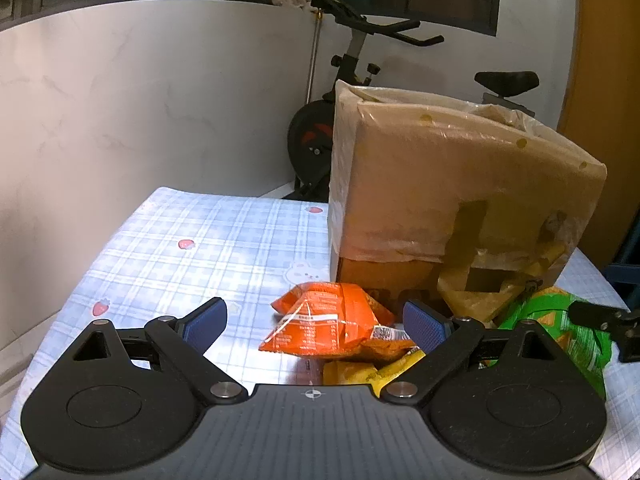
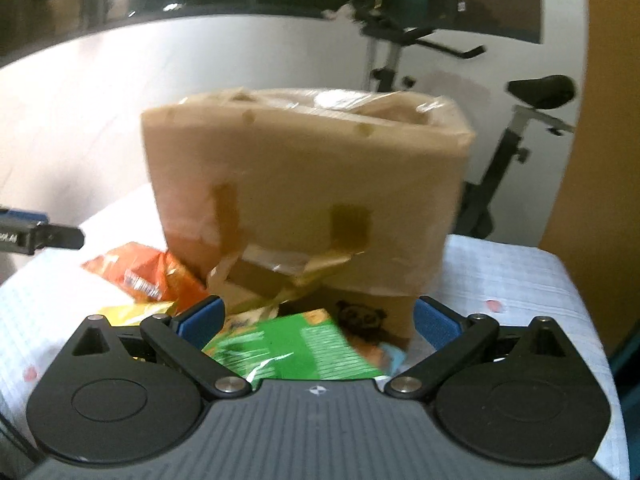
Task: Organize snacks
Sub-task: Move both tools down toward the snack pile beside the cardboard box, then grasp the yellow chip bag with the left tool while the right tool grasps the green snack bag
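Both hand-held grippers, left [image 1: 316,322] and right [image 2: 318,322], spread wide over blurred green packet [image 2: 296,350], half-hidden yellow packet [image 1: 352,372].

1. The cardboard box [image 1: 460,184] stands tall on the table [image 1: 192,240], walling off the far right side.
2. The orange packet [image 1: 332,322], yellow packet [image 1: 356,374] and green packet [image 1: 568,328] crowd the box's near foot.
3. The table's left half offers open passage.
4. An exercise bike [image 1: 360,80] stands behind the table.
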A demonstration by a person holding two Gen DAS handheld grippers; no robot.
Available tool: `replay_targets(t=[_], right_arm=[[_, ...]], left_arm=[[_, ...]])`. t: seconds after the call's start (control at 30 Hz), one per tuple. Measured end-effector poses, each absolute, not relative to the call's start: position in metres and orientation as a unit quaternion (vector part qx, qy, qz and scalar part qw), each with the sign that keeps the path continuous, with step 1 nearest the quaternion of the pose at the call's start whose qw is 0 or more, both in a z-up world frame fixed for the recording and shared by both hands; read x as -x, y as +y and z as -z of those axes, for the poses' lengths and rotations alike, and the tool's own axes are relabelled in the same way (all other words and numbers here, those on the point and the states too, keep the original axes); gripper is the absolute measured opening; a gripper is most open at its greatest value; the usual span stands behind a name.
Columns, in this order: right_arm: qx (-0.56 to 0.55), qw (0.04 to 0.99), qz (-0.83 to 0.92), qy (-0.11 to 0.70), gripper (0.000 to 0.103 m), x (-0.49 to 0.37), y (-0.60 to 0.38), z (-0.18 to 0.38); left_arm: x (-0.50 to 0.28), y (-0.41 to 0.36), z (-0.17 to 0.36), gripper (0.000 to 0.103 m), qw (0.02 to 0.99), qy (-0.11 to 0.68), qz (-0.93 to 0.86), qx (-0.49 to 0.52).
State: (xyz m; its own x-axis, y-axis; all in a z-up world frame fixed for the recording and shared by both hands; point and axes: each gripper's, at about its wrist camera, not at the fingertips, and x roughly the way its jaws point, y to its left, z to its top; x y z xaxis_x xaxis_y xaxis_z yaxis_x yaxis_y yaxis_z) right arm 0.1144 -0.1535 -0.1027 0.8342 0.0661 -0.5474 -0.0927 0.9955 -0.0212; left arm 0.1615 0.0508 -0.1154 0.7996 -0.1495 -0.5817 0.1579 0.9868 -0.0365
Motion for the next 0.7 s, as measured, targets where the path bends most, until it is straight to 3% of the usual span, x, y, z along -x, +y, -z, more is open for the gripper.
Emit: replay_targets(t=[0.37,0.7], right_arm=[[0.088,0.938,-0.074,0.327,0.103,-0.13,-0.128,0.14],[0.042,0.939,-0.076,0.334,0.103,-0.138,-0.14,0.145]], left_arm=[[-0.161,0.037,0.134,0.096,0.936,0.328,0.128,0.008],[-0.165,0.019,0.161,0.096,0.914,0.378,0.15,0.006]])
